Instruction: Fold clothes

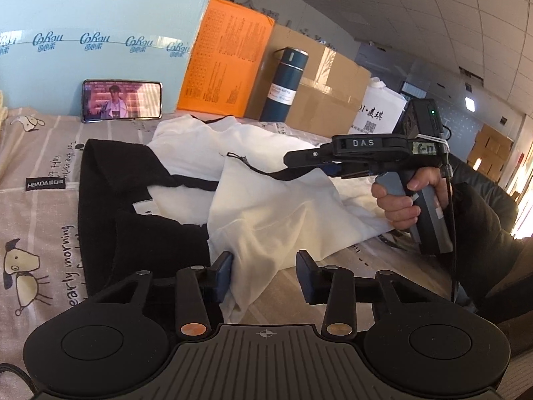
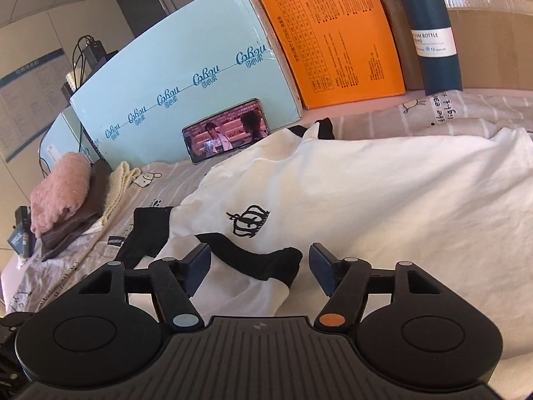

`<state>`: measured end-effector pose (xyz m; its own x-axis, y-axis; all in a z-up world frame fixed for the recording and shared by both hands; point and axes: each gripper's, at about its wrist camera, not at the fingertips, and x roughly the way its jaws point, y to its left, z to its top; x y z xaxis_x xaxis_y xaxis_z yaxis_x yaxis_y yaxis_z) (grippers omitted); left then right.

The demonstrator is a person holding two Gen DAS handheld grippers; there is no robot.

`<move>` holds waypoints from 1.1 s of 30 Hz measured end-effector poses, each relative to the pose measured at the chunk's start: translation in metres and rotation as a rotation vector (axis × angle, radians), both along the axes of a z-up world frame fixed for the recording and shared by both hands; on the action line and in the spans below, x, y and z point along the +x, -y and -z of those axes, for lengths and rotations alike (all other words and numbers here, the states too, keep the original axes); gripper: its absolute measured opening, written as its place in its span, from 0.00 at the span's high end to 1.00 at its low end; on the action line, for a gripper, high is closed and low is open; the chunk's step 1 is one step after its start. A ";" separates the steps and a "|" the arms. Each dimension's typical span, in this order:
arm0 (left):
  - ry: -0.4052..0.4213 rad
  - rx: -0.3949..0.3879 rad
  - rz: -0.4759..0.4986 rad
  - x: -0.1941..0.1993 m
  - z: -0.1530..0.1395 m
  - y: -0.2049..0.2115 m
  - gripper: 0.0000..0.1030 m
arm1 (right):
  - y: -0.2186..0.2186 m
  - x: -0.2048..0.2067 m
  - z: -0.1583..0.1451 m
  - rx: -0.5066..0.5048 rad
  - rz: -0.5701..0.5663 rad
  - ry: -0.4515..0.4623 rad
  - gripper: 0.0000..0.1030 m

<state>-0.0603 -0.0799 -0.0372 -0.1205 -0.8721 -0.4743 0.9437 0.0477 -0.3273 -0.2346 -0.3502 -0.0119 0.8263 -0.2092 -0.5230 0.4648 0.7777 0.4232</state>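
Observation:
A white shirt [image 2: 366, 200] with a black crown print [image 2: 248, 221] and black trim lies crumpled on the patterned sheet [image 1: 40, 206]. A black part of it [image 1: 133, 206] lies to the left in the left wrist view. My left gripper [image 1: 265, 276] stands open around a hanging fold of the white cloth [image 1: 266, 220]. The cloth touches only the left pad [image 1: 225, 275]. My right gripper [image 2: 260, 268] is open, with a black sleeve cuff [image 2: 283, 258] lying between its pads. In the left wrist view a hand [image 1: 399, 200] holds the right gripper [image 1: 293, 161] over the shirt.
A phone [image 1: 121, 100] leans on a pale blue box [image 1: 100, 16] at the back. Beside it stand an orange box [image 1: 226, 63], a dark blue bottle [image 1: 283, 83] and cardboard boxes [image 1: 326, 90]. Folded knitwear [image 2: 66, 193] is stacked at the far left.

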 end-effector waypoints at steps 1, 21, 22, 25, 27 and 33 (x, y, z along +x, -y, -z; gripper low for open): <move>-0.036 -0.005 -0.010 0.005 0.000 0.000 0.62 | 0.000 -0.003 0.001 0.012 -0.007 -0.005 0.38; 0.136 0.060 -0.058 0.002 -0.018 -0.013 0.83 | -0.050 -0.064 -0.005 -0.151 -0.282 -0.122 0.30; 0.153 0.039 -0.070 0.003 -0.024 -0.014 0.76 | -0.046 -0.065 -0.007 -0.151 -0.250 -0.099 0.27; 0.220 -0.018 -0.106 0.009 -0.047 -0.014 0.65 | -0.033 -0.063 -0.014 -0.139 -0.160 -0.026 0.25; 0.274 -0.059 -0.123 0.014 -0.065 -0.009 0.65 | -0.027 -0.056 -0.018 -0.153 -0.115 -0.008 0.24; 0.312 -0.169 -0.151 0.050 -0.120 0.031 0.54 | -0.002 -0.036 -0.031 -0.219 0.019 -0.002 0.21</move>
<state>-0.0104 -0.1111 0.0833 0.1429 -0.9378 -0.3163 0.9856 0.1640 -0.0410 -0.2706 -0.3485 0.0196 0.8200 -0.3336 -0.4650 0.4809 0.8421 0.2440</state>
